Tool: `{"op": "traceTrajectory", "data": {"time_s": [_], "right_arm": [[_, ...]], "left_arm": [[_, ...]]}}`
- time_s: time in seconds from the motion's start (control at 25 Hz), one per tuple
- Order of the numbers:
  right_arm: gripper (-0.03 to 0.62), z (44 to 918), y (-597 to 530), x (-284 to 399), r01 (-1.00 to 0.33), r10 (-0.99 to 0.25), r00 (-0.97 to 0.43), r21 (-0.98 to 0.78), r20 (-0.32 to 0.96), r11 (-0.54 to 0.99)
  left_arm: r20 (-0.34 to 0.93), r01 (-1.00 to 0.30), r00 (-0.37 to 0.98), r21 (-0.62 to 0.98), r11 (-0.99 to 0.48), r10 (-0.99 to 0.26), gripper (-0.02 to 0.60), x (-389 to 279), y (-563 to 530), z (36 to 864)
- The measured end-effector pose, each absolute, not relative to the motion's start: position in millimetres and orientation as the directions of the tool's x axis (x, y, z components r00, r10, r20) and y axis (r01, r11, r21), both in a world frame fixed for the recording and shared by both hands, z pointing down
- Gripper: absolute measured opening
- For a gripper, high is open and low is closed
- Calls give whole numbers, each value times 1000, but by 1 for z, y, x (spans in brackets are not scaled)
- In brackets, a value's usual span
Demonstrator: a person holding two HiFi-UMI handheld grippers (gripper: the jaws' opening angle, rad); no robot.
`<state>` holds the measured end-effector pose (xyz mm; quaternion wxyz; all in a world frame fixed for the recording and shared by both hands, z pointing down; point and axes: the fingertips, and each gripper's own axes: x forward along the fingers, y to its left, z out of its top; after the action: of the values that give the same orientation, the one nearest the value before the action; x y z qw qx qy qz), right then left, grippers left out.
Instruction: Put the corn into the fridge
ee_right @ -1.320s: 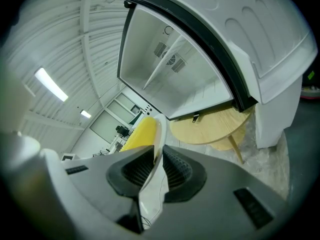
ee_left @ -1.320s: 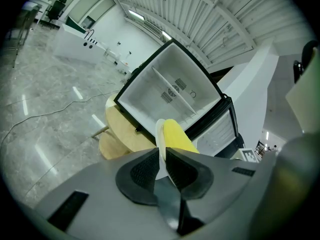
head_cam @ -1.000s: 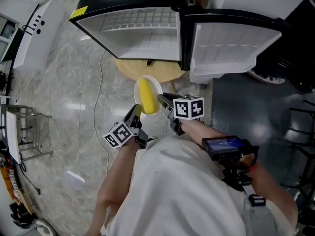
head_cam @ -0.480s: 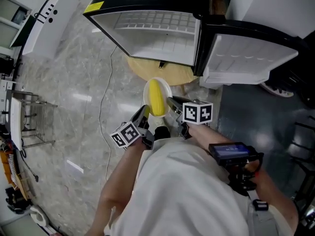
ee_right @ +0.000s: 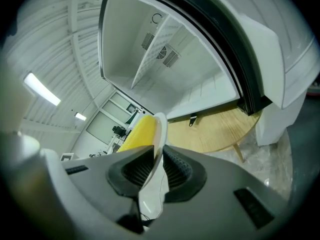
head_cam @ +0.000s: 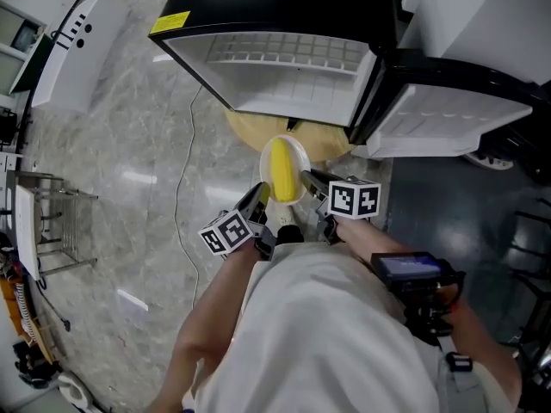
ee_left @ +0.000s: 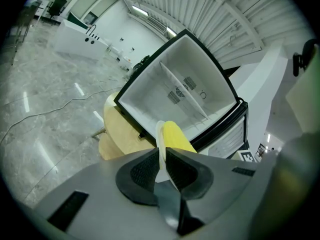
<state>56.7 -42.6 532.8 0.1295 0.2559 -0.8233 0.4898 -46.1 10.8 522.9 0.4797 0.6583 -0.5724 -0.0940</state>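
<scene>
Head view first: over the last second the plate has been carried up and forward, and the open fridge now sits closer, just above it in the picture. From where I stand that reads as the approach nearly done. The corn is not in the fridge yet, but it is about to cross the sill.

Both claws are doing the carrying. The left claw [head_cam: 261, 198] is clenched on the plate's [head_cam: 298, 150] near left edge. In the left gripper view its ribbed pads [ee_left: 145, 170] stand only a sliver apart, with the white rim pinched between them. The right claw [head_cam: 310, 180] grips the opposite edge the same way. The right gripper view shows its jaws nearly closed, with the rim running up between them. Neither claw touches the corn [head_cam: 282, 172] itself, which lies lengthwise along the middle of the plate, pointing at the fridge.

Beyond the plate is a round wooden bench [head_cam: 248, 127], and the fridge [head_cam: 284, 67] seems to stand on it. The door [head_cam: 456, 114] hangs wide to the right, and the white compartment looks bare apart from one shelf [ee_left: 182, 91]. I would guess the plate needs to stay level as it goes in, or the loose cob could roll off.
</scene>
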Motion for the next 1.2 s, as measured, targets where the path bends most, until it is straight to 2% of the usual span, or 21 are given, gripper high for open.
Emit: {"op": "traceTrajectory", "data": {"time_s": [0.56,1.2], "right_arm": [[55,545,-81,7,-596,-356,-796,-738,489,317],[55,529,-124,-25,-628,-468,-749,-727,469,276]], "left_arm": [[434,-657,415,751,66,-799,46,-99,-40,534],[382,-628,505,778,-26,-774,46,-136,-93,523]]}}
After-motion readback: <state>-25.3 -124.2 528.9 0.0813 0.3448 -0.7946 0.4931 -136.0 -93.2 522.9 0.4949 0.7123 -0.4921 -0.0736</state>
